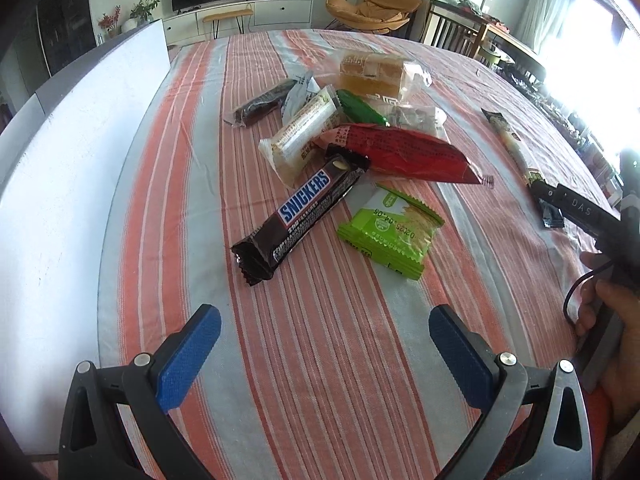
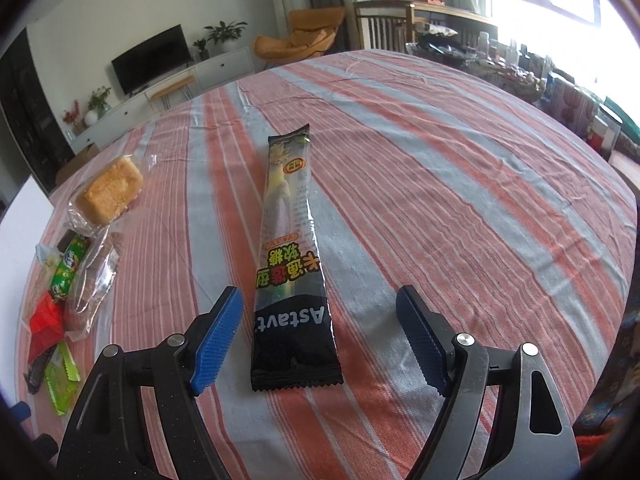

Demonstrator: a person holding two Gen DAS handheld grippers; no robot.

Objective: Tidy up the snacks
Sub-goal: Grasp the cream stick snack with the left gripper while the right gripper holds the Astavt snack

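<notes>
Blue-padded fingers of the right gripper [image 2: 319, 338] stand wide apart, holding nothing, on either side of the near end of a long candy stick pack [image 2: 290, 248]. It lies flat on the striped tablecloth [image 2: 460, 208], long axis running straight away from the camera, black crimped end nearest, printed "Astavt" with yellow Chinese characters. Well to its left sits the snack pile: Snickers bar [image 1: 298, 220], green cracker pack [image 1: 390, 230], red packet [image 1: 404, 152]. Left gripper [image 1: 325, 336] hangs wide and empty before the pile.
</notes>
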